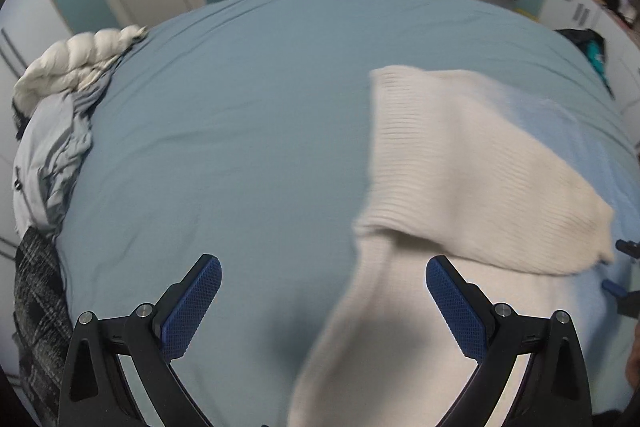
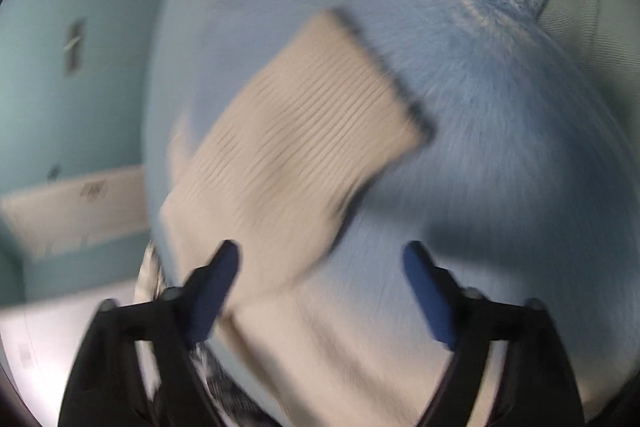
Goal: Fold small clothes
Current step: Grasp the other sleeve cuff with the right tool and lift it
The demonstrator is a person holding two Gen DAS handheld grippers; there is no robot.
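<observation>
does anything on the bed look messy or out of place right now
The cream knit garment lies askew on the blue sheet, one ribbed part flopped over the rest, not squared. A rumpled heap of clothes sits at the bed's left edge.

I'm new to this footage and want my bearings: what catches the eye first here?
A cream ribbed knit garment lies partly folded over itself on the right of the blue bedsheet. Both the left gripper and right gripper hover open above it. Crumpled bedding sits at the bed's left edge.

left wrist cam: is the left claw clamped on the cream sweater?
No, the left claw stands wide open, both blue pads bare, with the cream sweater lying loose on the blue bedsheet.
</observation>
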